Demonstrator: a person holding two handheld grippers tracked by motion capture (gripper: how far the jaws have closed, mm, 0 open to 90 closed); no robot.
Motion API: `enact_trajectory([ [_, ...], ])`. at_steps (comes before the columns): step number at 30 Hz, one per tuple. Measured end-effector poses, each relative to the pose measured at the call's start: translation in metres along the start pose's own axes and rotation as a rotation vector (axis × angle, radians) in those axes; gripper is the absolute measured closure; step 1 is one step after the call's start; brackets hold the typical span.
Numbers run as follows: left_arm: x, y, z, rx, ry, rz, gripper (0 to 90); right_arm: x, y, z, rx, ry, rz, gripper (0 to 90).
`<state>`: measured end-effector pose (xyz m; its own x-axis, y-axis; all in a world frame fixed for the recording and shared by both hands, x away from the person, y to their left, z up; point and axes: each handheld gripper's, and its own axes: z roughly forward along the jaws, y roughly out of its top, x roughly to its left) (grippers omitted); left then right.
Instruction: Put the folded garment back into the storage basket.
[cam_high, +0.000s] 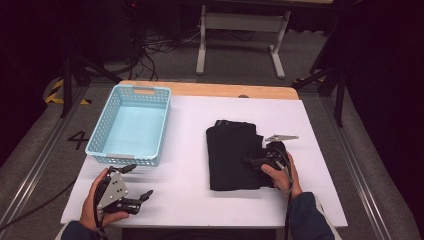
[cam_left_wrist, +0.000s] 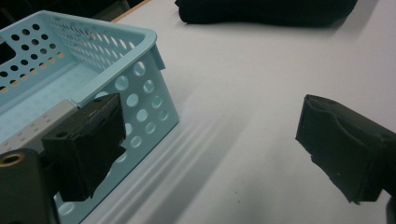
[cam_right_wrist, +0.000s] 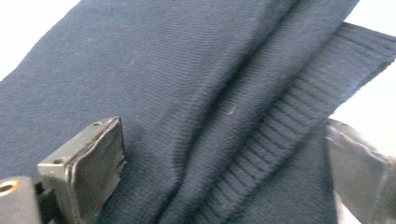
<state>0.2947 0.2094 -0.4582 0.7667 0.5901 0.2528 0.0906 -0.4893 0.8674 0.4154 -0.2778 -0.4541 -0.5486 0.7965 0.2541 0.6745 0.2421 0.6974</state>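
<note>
The folded dark garment (cam_right_wrist: 187, 93) was matt knitted cloth, fine-grained with a ribbed hem. The pale blue basket (cam_left_wrist: 93, 70) was smooth, faintly glossy perforated plastic. The table (cam_high: 190, 185) wore a matt white sheet over a wooden edge. Gripper pads (cam_left_wrist: 88, 144) looked like rough black rubber.

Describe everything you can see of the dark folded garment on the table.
The dark folded garment is a knitted piece that looks black from above and dark navy in the right gripper view, with a ribbed band along one edge. It lies flat, folded into a rough rectangle, on the white table cover, to the right of the light blue basket and apart from it. The right gripper is at its right edge with its jaws open over the fabric folds, not yet pinching them.
</note>
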Motion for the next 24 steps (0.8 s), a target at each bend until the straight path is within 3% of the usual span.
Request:
enact_trajectory([
  [1,0.001,0.0,0.0,-0.003,-0.004,0.001,9.0,0.002,0.001,0.001,0.008,0.054,-0.015,9.8],
  [3,0.003,-0.001,0.001,0.005,-0.006,-0.01,9.6,0.004,0.002,0.003,0.018,0.09,-0.022,10.1],
  [5,0.003,-0.001,0.002,-0.003,-0.014,-0.03,10.3,0.005,0.008,0.007,0.04,0.116,-0.026,11.0],
  [9,0.003,0.0,0.004,0.004,-0.019,-0.031,10.5,0.006,0.016,0.013,0.065,0.149,-0.029,19.7],
  [13,0.003,-0.001,0.006,0.011,-0.027,-0.034,10.5,0.013,0.019,0.02,0.079,0.186,-0.039,43.0],
  [15,0.003,-0.002,0.006,0.017,-0.027,-0.03,10.6,0.013,0.018,0.021,0.082,0.234,-0.034,52.0],
  [24,0.003,-0.002,0.006,0.015,-0.03,-0.032,10.6,0.018,0.017,0.016,0.042,0.256,-0.078,59.5],
])
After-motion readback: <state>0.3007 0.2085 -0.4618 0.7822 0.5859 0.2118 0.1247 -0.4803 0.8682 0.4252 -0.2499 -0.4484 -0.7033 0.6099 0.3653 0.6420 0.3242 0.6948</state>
